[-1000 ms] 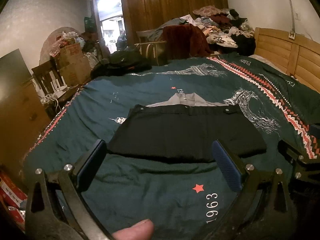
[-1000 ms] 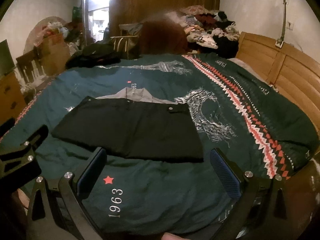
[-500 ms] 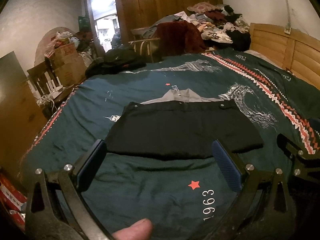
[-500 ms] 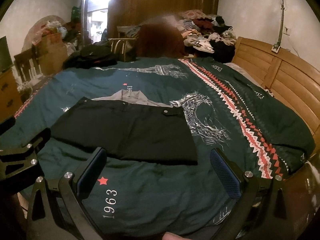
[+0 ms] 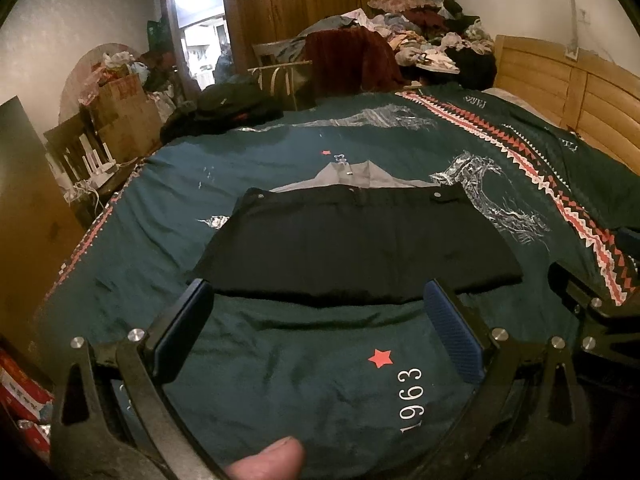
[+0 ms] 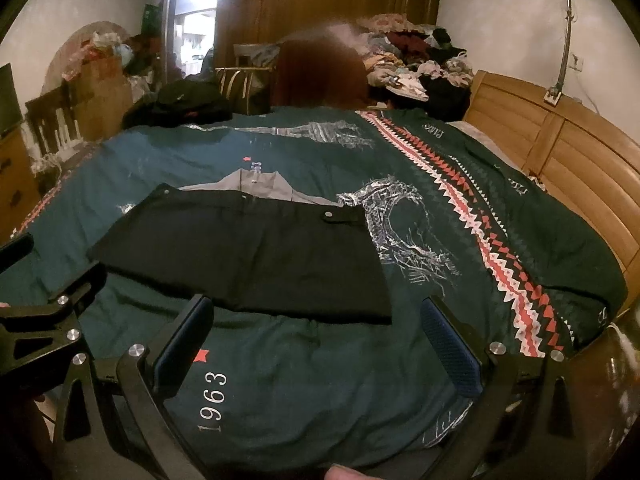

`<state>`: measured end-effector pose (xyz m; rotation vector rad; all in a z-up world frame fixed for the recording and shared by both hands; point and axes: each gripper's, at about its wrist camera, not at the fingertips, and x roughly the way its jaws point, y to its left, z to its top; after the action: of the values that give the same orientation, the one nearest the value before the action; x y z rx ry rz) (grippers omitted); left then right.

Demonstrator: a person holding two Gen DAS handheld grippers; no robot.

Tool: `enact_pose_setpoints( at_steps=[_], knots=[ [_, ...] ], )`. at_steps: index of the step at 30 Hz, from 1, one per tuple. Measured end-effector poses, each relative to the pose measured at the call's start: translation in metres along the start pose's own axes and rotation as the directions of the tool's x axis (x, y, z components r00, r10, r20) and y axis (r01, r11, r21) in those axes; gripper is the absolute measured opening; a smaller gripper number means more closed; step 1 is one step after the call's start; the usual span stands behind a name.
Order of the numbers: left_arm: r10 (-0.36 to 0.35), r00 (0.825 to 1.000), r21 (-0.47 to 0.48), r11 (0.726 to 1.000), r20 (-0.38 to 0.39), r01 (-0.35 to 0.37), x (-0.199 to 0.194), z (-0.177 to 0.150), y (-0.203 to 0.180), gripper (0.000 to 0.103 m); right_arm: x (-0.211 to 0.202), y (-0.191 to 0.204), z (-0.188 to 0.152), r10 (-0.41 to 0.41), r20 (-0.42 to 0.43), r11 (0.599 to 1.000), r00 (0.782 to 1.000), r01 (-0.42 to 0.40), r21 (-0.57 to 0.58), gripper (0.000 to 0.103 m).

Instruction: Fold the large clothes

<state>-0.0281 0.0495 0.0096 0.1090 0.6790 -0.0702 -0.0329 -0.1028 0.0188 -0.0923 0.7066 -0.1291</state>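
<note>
A folded black garment lies flat on the dark green bedspread, with a grey collar showing at its far edge. It also shows in the right wrist view. My left gripper is open and empty, held just short of the garment's near edge. My right gripper is open and empty, near the garment's near right corner. The left gripper's body shows at the left of the right wrist view.
A wooden headboard runs along the right. A pile of clothes and a dark heap sit at the bed's far end. Boxes and a chair stand at the left. The bedspread has a red patterned stripe.
Both grippers have drawn back slightly from the garment and tilted a little. The garment has not moved. Both stay open.
</note>
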Motion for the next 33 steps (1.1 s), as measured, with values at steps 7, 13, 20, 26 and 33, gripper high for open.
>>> enact_pose_setpoints(
  at_steps=[7,13,20,26,33],
  knots=[
    [-0.011,1.000,0.004,1.000,-0.011,0.011,0.001,-0.002,-0.002,0.103,0.003,0.001,-0.001,-0.005,-0.010,1.000,1.000,0.005,-0.002,0.103],
    [-0.016,1.000,0.003,1.000,-0.020,0.016,0.002,-0.003,-0.005,0.103,0.005,0.001,-0.002,-0.006,-0.017,1.000,1.000,0.006,-0.002,0.103],
    [-0.024,0.999,0.010,1.000,-0.032,0.024,0.006,-0.006,-0.007,0.103,0.008,0.001,-0.005,-0.004,-0.025,1.000,1.000,0.003,-0.003,0.103],
    [0.000,0.991,-0.029,1.000,-0.130,-0.004,0.052,-0.024,0.020,0.103,0.037,-0.003,-0.023,0.015,-0.099,1.000,0.995,-0.016,-0.010,0.103],
    [0.157,0.948,-0.075,0.980,-0.275,-0.184,0.139,-0.076,0.094,0.103,0.107,-0.014,-0.069,0.035,-0.243,0.997,0.969,-0.052,-0.064,0.103]
  ],
)
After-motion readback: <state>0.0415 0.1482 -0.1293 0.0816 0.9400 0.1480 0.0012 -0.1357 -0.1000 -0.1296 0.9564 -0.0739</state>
